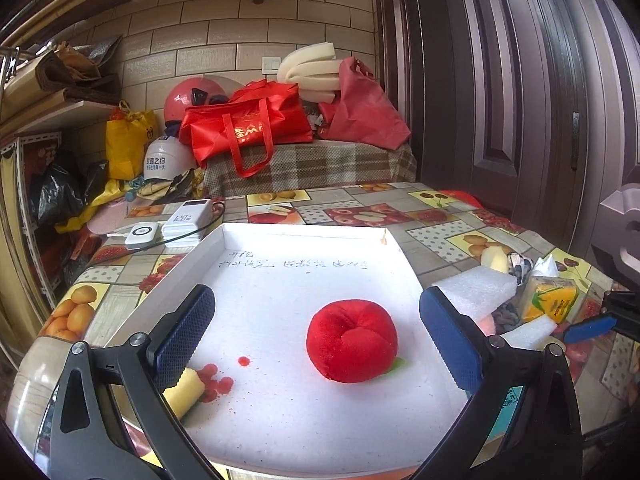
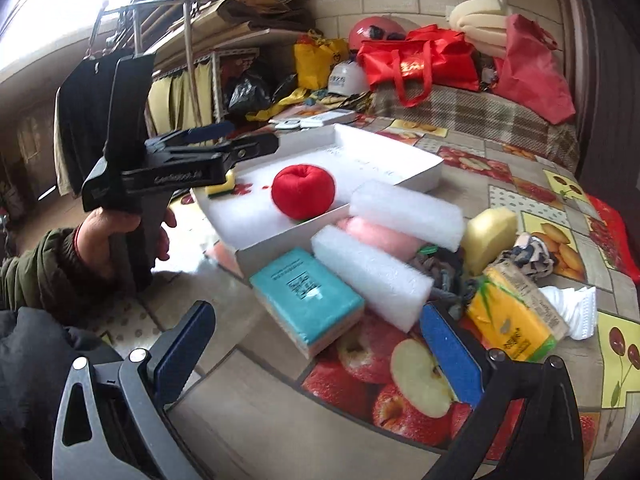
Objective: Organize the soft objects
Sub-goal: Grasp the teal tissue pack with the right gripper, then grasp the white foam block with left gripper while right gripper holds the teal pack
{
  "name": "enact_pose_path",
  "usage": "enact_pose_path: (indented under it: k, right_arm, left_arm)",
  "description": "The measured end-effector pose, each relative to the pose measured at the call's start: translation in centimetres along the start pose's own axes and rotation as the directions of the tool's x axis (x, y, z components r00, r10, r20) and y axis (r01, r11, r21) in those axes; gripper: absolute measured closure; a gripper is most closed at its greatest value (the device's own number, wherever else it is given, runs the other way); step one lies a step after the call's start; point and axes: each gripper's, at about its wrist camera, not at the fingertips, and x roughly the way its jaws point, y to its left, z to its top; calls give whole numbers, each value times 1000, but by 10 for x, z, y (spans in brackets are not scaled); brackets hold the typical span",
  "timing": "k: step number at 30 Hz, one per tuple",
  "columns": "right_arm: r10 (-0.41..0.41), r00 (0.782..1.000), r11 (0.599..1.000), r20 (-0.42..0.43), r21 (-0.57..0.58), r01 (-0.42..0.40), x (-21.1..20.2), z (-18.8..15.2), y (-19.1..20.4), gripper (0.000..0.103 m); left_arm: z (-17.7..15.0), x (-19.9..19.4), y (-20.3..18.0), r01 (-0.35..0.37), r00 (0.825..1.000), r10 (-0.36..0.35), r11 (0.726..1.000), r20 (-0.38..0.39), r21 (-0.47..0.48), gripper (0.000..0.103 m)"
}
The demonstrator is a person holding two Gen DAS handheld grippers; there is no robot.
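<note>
the yellow sponge lay at the far left, in the near left corner of the white tray, partly hidden under one finger of the left gripper. small red spots sat on the tray floor just beside the sponge. the left gripper hung over the tray with its jaws spread wide and nothing between them. the soft red apple toy sat in the tray, a bit right of the middle, not touching either finger. some handwriting ran across the tray floor farther back.

in the right wrist view, a hand held the left gripper over the tray's left end. right of the tray, on the fruit-print tablecloth, was a pile of soft things. a teal pack lay nearest the tray. next to it lay a white foam block, and a second white foam block leaned against the tray's side. a pink soft thing peeked out between the two blocks. farther right came a yellow foam wedge, a yellow tissue pack, a patterned cloth and a white folded cloth. the right gripper hung above the table's near edge, by the teal pack, with its jaws spread wide and holding nothing.
</note>
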Motion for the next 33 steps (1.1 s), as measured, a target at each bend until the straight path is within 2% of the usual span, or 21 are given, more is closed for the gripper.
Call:
enact_pose_path:
  k: [3, 8, 11, 13, 14, 15, 16, 19, 21, 24, 26, 29, 31, 33]
  right_arm:
    - [25, 996, 997, -90, -64, -31, 22, 3, 17, 1]
    - [-28, 996, 995, -81, -96, 20, 43, 17, 13, 2]
    - [33, 986, 993, -164, -110, -52, 64, 18, 11, 2]
    - [43, 978, 989, -205, -133, -72, 74, 17, 15, 15]
    - [36, 975, 988, -221, -139, -68, 78, 16, 16, 37]
    - [34, 977, 988, -210, -141, -64, 75, 16, 16, 52]
    - [25, 978, 987, -208, -148, -56, 73, 15, 16, 54]
    - [9, 975, 988, -220, -147, -43, 56, 2, 10, 54]
    - [-12, 979, 993, -206, -119, -12, 35, -9, -1, 54]
    - [-73, 975, 997, -208, -31, 68, 8, -36, -30, 54]
    - [-119, 975, 989, -188, 60, 132, -11, -50, -57, 53]
    - [-158, 975, 961, -156, 202, 188, -33, -64, -92, 53]
    - [-136, 981, 952, -135, 258, 168, -38, -66, -103, 53]
    - [-129, 983, 953, -131, 259, 159, -38, -65, -103, 53]
  left_arm:
    - [1, 1, 2, 0, 1000, 0, 1000, -4, -20, 0]
    - [0, 1, 5, 0, 1000, 0, 999, -11, -35, 0]
    - [0, 2, 6, 5, 1000, -6, 999, -11, -33, 0]
    - [0, 2, 6, 10, 1000, -11, 999, -13, -35, 0]
    - [-1, 2, 7, 15, 1000, -15, 999, -13, -36, 0]
    - [-1, 2, 7, 21, 1000, -22, 999, -12, -35, 0]
    - [-1, 1, 6, 31, 999, -31, 999, -8, -31, 0]
    - [-2, -4, 0, 85, 996, -85, 996, 7, -3, 0]
    - [-3, -6, -10, 154, 988, -154, 988, -6, 25, 0]
    - [-4, -6, -37, 288, 957, -284, 954, -63, 80, 0]
    - [-5, -3, -66, 341, 939, -327, 929, -109, 144, 0]
    - [-6, 7, -110, 353, 932, -319, 907, -173, 230, 0]
    - [-8, 20, -133, 337, 935, -279, 895, -220, 294, 0]
    - [-11, 33, -149, 316, 935, -229, 885, -271, 343, 1]
